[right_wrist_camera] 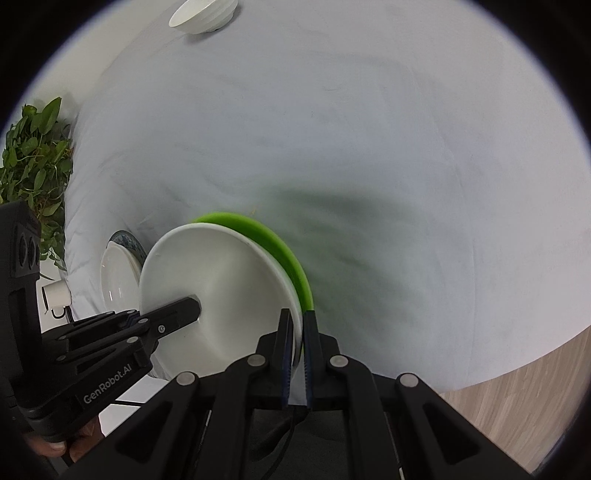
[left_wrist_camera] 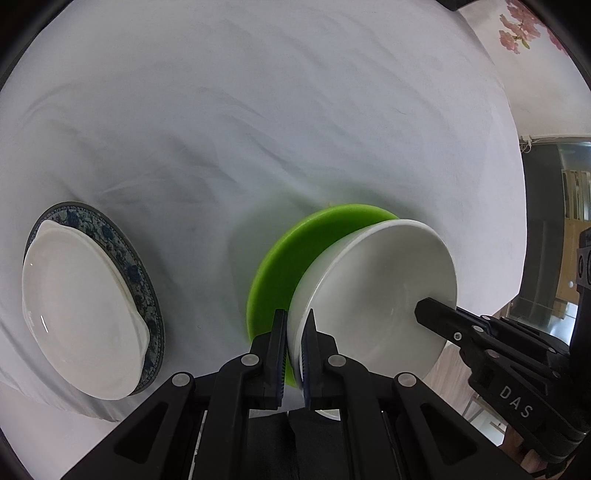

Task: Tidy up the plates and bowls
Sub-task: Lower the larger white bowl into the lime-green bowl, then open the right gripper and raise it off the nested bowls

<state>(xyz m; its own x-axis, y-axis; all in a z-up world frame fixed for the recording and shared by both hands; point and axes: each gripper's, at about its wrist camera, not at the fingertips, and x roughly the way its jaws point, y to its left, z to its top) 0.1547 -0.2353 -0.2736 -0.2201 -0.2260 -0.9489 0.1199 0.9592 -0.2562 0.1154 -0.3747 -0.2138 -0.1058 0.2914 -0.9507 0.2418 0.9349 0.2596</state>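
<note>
Both tools grip one white bowl (left_wrist_camera: 373, 295) by opposite sides of its rim, with a green plate (left_wrist_camera: 284, 266) against the bowl's underside. Left tool (left_wrist_camera: 294, 332): jaws nearly closed, pinching the bowl wall; whether the green plate is also caught, cannot tell. Right tool (right_wrist_camera: 298, 332): jaws nearly closed on the bowl rim, green edge pressed against the outer finger. The pair appears lifted off the white-clothed counter (left_wrist_camera: 258, 129), tilted, near its front edge. Risks, as judged: thin rim grips on glazed ware could slip if the two tools pull apart or twist unevenly; the green plate could slide free if only the bowl is truly clamped; the cloth is wrinkled, so a careless set-down may rock. Count: plates three — green, a blue-patterned plate (left_wrist_camera: 144, 280) at left, a white plate (left_wrist_camera: 77, 317) stacked on it. Bowls two — the held one and another small white bowl (right_wrist_camera: 203, 14) at the counter's far side.
</note>
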